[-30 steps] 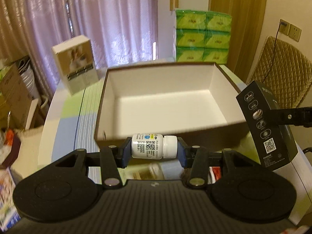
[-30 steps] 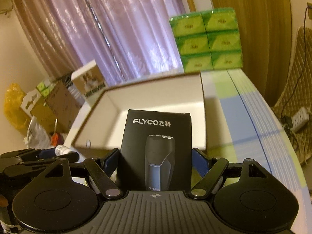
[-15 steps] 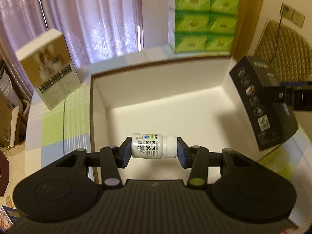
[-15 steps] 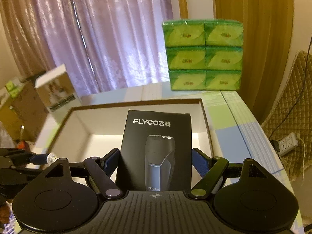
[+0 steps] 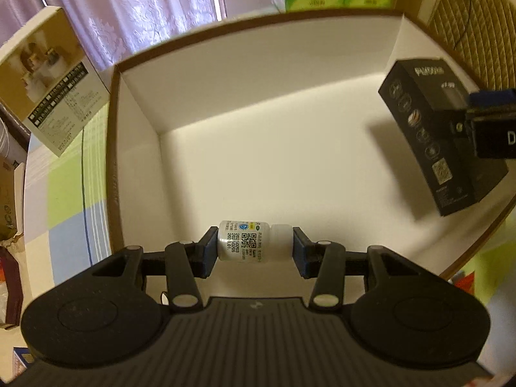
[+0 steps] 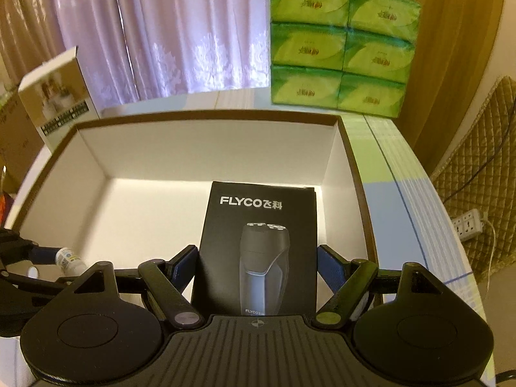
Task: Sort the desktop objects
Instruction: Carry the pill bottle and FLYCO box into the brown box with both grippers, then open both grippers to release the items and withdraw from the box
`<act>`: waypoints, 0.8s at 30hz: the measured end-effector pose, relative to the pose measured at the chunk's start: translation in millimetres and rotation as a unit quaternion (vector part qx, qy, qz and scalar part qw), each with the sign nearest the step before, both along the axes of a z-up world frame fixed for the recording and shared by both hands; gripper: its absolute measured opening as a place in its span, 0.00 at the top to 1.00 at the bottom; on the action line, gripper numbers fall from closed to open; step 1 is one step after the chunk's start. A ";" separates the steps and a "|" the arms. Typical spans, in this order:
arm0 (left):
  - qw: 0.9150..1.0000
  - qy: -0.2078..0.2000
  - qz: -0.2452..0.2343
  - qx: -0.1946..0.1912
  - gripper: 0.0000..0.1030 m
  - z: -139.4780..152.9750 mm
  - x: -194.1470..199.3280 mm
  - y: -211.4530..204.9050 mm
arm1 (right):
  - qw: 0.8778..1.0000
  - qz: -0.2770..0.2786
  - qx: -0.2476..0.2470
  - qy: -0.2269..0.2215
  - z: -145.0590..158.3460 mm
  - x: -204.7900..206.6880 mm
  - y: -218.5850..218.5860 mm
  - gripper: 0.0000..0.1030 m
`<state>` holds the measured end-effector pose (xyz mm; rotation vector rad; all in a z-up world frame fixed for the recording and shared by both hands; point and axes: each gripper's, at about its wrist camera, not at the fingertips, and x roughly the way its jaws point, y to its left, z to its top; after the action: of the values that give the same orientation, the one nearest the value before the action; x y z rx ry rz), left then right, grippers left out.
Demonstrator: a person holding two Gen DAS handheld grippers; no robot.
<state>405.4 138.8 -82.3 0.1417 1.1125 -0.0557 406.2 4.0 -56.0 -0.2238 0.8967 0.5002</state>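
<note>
The open box (image 5: 135, 148) holds nothing loose yet. At its 3 o'clock side the right hand-held gripper (image 6: 256, 269) clamps the shaver carton (image 6: 258, 248); released tilted, it may topple. At 6 o'clock the left hand-held gripper (image 5: 254, 248) pinches the pill bottle (image 5: 248, 241) sideways; dropped, it could roll.

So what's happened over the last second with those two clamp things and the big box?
Both grippers travelled forward over the open box. The left gripper carried the small white bottle from outside the near wall to above the white floor; the right gripper brought the black shaver box in on the right side. Nothing was let go: both grips stayed shut, and the box stayed put.
</note>
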 end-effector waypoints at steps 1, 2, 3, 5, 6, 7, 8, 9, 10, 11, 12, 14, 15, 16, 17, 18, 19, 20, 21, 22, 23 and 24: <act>1.000 0.003 -0.001 0.004 0.59 -1.9 0.6 -0.7 | 1.000 0.002 -0.004 0.000 -1.2 0.1 0.9 0.26; 1.000 0.004 -0.003 0.008 0.59 -3.5 0.9 -1.4 | 1.000 0.003 -0.008 0.000 -2.3 0.3 1.6 0.26; 1.000 0.006 -0.003 0.009 0.59 -4.4 1.1 -1.3 | 1.000 0.005 -0.011 0.000 -3.6 0.5 2.5 0.26; 1.000 0.006 -0.002 0.007 0.55 -5.0 1.7 -0.7 | 1.000 0.006 -0.015 0.000 -5.4 0.9 3.3 0.26; 1.000 0.006 -0.003 0.004 0.53 -4.6 1.7 -0.8 | 1.000 0.007 -0.018 0.000 -6.5 1.0 3.7 0.26; 1.000 0.005 -0.004 0.002 0.51 -4.1 1.4 -1.0 | 1.000 0.007 -0.020 0.000 -7.2 1.2 3.6 0.26; 1.000 0.003 -0.005 0.002 0.49 -3.5 1.1 -1.5 | 1.000 0.007 -0.022 0.000 -8.1 1.5 3.5 0.26; 1.000 0.002 -0.006 0.004 0.49 -2.8 1.4 -2.6 | 1.000 0.006 -0.024 0.001 -9.2 2.0 3.3 0.26; 1.000 0.001 -0.006 0.005 0.49 -2.4 1.9 -3.1 | 1.000 0.006 -0.025 0.002 -9.8 2.4 3.3 0.26; 1.000 0.001 -0.006 0.005 0.49 -2.2 2.0 -3.0 | 1.000 0.005 -0.026 0.003 -10.2 2.7 3.1 0.26; 1.000 0.001 -0.005 0.004 0.49 -1.7 2.7 -3.0 | 1.000 0.004 -0.028 0.004 -10.9 3.4 3.1 0.26; 1.000 0.000 -0.005 0.005 0.49 -1.1 2.7 -3.6 | 0.999 0.001 -0.035 0.004 -12.2 4.2 2.9 0.26; 1.000 -0.001 -0.005 0.006 0.49 -0.8 3.2 -4.0 | 0.999 0.001 -0.041 0.002 -13.1 4.3 3.2 0.26; 1.000 -0.002 -0.005 0.007 0.48 -0.2 2.7 -4.6 | 0.999 0.001 -0.046 0.001 -13.9 4.4 3.2 0.26; 1.000 -0.004 -0.005 0.007 0.47 -0.4 3.9 -3.7 | 0.999 0.000 -0.050 0.001 -14.9 4.6 3.4 0.26; 1.000 -0.005 -0.005 0.007 0.47 0.2 3.9 -3.8 | 0.999 -0.002 -0.054 0.001 -16.1 5.1 3.0 0.26; 1.000 -0.006 -0.005 0.007 0.46 0.9 3.4 -4.1 | 0.998 -0.002 -0.057 0.001 -16.7 5.4 2.4 0.26; 1.000 -0.007 -0.005 0.006 0.46 1.8 2.8 -4.4 | 0.998 0.000 -0.059 -0.003 -15.9 4.9 1.8 0.25; 1.000 -0.009 -0.006 0.005 0.45 2.8 2.1 -4.9 | 0.998 0.004 -0.063 -0.012 -13.5 3.1 1.5 0.25; 1.000 -0.010 -0.006 0.004 0.44 3.9 1.3 -5.0 | 0.998 0.009 -0.063 -0.018 -10.6 1.7 0.9 0.21; 1.000 -0.012 -0.007 0.003 0.43 5.4 0.4 -5.3 | 0.998 0.013 -0.062 -0.022 -8.0 0.6 0.0 0.14; 1.000 -0.015 -0.007 0.002 0.43 6.9 -0.8 -5.6 | 0.998 0.018 -0.059 -0.024 -4.3 -0.8 -1.4 0.12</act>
<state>404.6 133.1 -75.4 0.1532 1.0826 -0.0637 405.4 2.7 -60.2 -0.3582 0.8779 0.4736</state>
